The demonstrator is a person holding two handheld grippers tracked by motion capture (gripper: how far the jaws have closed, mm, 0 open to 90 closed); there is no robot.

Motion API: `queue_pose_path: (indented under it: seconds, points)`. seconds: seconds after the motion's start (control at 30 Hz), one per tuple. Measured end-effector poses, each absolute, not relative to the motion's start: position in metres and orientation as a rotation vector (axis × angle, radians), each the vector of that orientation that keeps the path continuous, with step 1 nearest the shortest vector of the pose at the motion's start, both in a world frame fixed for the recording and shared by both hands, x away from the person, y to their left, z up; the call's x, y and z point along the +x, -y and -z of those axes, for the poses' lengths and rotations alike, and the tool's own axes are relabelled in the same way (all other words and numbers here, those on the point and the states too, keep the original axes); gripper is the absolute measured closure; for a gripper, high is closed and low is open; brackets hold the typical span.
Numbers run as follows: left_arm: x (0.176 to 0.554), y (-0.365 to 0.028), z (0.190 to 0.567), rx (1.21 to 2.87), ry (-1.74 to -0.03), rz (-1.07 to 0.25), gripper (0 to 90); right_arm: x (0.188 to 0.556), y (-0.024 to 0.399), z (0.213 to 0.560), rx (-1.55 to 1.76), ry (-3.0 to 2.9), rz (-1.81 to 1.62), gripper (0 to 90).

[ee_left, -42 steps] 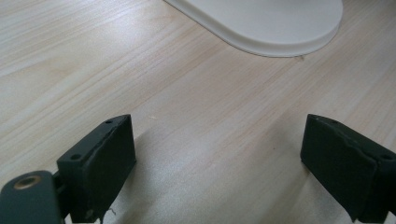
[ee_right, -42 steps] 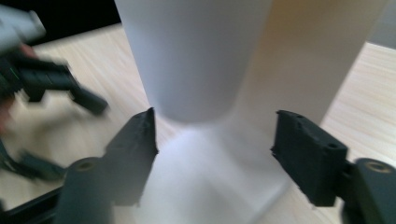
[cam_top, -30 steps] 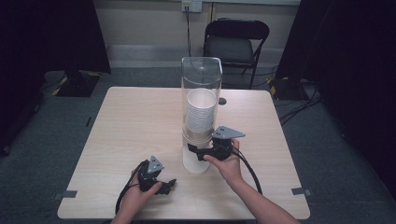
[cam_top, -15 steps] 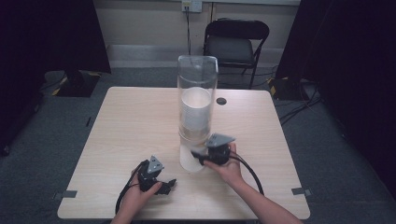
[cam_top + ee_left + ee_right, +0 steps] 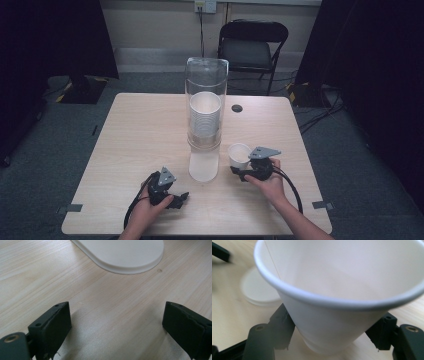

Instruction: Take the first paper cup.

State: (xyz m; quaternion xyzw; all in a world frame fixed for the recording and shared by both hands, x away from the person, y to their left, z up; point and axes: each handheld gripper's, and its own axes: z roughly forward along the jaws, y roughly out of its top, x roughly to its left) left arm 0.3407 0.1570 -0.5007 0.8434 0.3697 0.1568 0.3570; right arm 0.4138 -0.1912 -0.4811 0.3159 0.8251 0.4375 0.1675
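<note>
White cup [image 5: 239, 154] upright, mouth up, in right claw [image 5: 242, 172]

Clear cup dispenser [image 5: 206, 117] mid-table [image 5: 130, 140], right gripper [image 5: 243, 171] clamping a white paper cup [image 5: 238, 154], left gripper [image 5: 176, 197] resting near the front edge.

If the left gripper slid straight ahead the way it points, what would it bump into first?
Probably the white rounded base of the tall clear cup dispenser; bare light wooden table lies between it and the open left gripper.
</note>
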Motion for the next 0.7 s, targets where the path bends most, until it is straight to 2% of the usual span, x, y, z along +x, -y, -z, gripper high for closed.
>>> queue_pose_path:
  seconds: [0.27,0.37,0.43,0.5,0.7]
  points:
    - [0.341,-0.157,0.501,2.176,-0.955,-0.404,7.9,0.424,0.214,0.495,1.006,-2.299,-1.184,29.9]
    - [0.341,-0.157,0.501,2.176,-0.955,-0.403,7.9,0.423,0.212,0.497,1.003,-2.304,-1.161,20.2]
    - [0.341,-0.157,0.501,2.177,-0.955,-0.403,7.9,0.422,0.212,0.497,1.006,-2.307,-1.141,19.4]
    - [0.341,-0.157,0.501,2.176,-0.955,-0.403,7.9,0.416,0.217,0.495,1.005,-2.311,-1.118,14.4]
    - [0.341,-0.157,0.501,2.176,-0.956,-0.402,7.9,0.401,0.241,0.49,1.05,-2.296,-1.058,14.8]
